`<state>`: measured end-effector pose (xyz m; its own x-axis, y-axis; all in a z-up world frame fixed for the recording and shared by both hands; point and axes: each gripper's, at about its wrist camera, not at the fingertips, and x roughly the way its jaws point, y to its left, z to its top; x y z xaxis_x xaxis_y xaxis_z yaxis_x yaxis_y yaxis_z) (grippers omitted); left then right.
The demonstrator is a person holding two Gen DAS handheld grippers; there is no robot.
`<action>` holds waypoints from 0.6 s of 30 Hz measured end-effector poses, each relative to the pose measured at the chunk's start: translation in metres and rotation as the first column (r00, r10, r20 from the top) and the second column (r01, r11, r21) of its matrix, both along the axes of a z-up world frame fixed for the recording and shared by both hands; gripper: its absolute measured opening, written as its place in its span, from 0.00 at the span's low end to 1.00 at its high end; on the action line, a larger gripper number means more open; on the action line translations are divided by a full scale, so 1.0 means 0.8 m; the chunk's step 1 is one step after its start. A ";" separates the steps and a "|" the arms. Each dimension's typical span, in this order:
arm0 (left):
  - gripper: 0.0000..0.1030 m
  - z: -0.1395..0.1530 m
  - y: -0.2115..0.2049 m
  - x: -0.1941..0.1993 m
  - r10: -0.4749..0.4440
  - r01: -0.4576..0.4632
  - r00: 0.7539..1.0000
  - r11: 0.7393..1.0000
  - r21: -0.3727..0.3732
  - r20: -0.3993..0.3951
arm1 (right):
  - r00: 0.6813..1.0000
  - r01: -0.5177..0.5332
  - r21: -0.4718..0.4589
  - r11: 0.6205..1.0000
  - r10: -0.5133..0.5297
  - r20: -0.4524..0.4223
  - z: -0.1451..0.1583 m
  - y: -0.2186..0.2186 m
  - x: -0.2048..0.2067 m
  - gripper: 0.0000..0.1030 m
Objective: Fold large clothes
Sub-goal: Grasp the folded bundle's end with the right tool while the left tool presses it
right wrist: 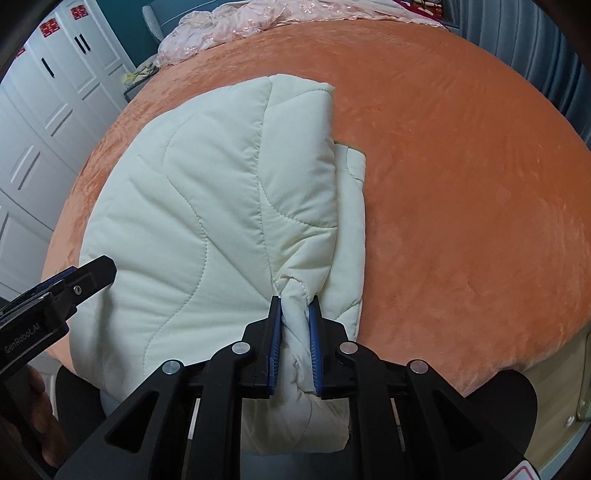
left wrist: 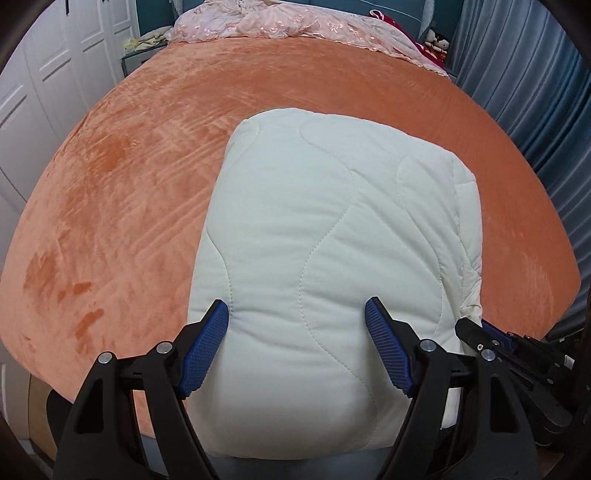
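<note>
Orange plush velvet bed cover [left wrist: 147, 155] fills both views, nap brushed in streaks. Folded cream quilted padded garment [left wrist: 325, 221] lies on the bed near its 6 o'clock edge, thick, layers stacked. Left tongs [left wrist: 297, 347] spread wide over the garment's near end, blue pads either side, not pressing. Right tongs [right wrist: 295, 325] pinching a bunched fold at the garment's near right corner. Pink lace bedding [left wrist: 266, 20] heaped at 12 o'clock. White panelled wardrobe doors [right wrist: 48, 122] at 9 o'clock, grey-blue curtain [left wrist: 532, 85] at 2 o'clock.
</note>
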<state>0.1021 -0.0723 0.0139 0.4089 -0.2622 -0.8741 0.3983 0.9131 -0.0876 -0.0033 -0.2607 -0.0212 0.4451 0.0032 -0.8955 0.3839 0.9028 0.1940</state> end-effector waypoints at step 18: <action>0.85 -0.050 -0.024 0.001 -0.013 0.011 1.000 0.994 0.108 0.012 | 0.998 -0.036 0.018 0.999 0.037 -0.047 -0.031 -0.005 0.024 0.14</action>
